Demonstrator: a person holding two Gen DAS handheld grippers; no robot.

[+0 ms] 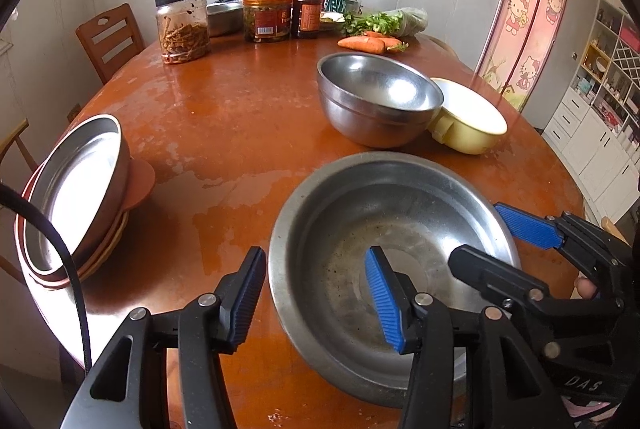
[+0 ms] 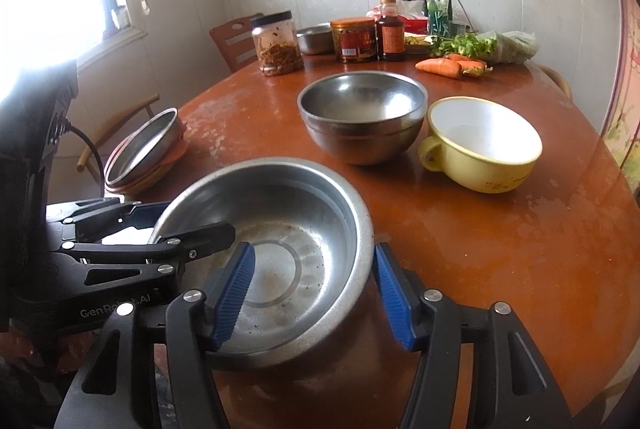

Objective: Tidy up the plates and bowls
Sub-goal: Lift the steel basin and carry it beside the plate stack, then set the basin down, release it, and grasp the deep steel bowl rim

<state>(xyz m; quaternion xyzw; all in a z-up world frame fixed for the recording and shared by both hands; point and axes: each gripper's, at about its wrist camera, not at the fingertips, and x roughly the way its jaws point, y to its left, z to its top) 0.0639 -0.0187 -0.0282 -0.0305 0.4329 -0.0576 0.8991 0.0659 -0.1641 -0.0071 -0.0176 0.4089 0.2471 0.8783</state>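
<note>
Wide steel basin sits on counter, nearest you, in front of steel bowl and yellow cup-bowl.

Left gripper: jaws partly open, straddling basin's left rim, pads not pressing. Right gripper: jaws partly open astride basin's right rim, no grip.

Thin metal: likely light, rigid, not fragile, but slick. Pinch rim wall on opposite sides, squarely; expect sliding. Plate stack lies far left of basin.
</note>
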